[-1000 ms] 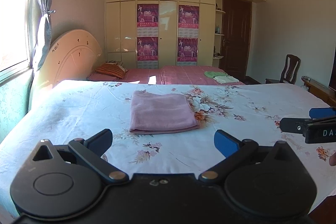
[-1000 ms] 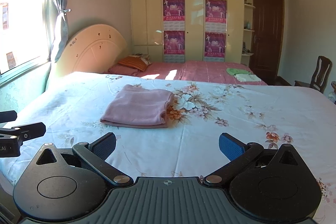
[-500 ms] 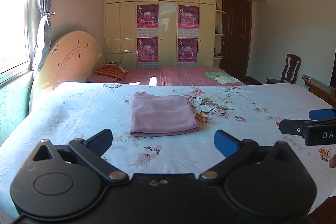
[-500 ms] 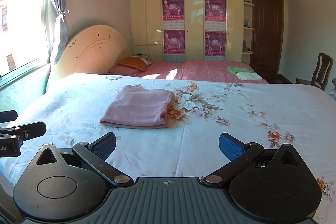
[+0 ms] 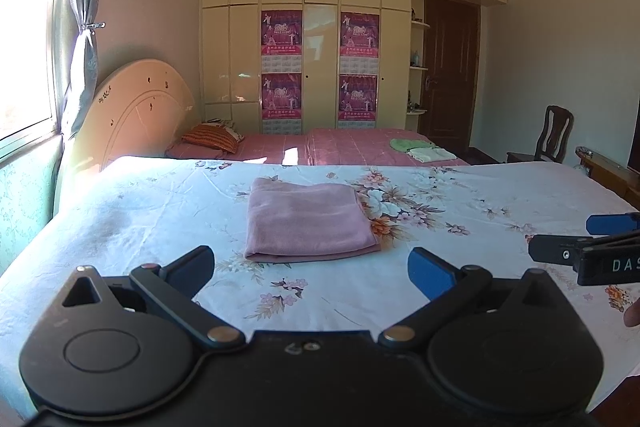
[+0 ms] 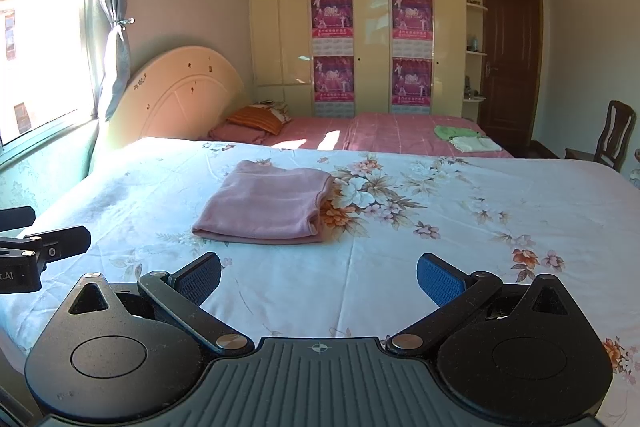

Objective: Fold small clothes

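A folded pink garment [image 5: 306, 219] lies flat on the floral bedsheet [image 5: 460, 251], in the middle of the bed; it also shows in the right wrist view [image 6: 268, 207]. My left gripper [image 5: 312, 271] is open and empty, held just short of the garment's near edge. My right gripper [image 6: 318, 277] is open and empty, near the garment's near right corner. Each gripper shows at the edge of the other's view: the right one [image 5: 592, 239] at the right, the left one [image 6: 36, 247] at the left.
A second bed with a pink cover [image 5: 352, 147] stands behind, with an orange pillow [image 5: 210, 139] and folded green and white clothes [image 5: 422, 149]. A wooden chair [image 5: 554, 135] and a door [image 5: 450, 67] are at the right. A window [image 6: 40, 47] is at the left.
Both grippers have drifted very slightly; the view is almost the same. The garment has not moved.
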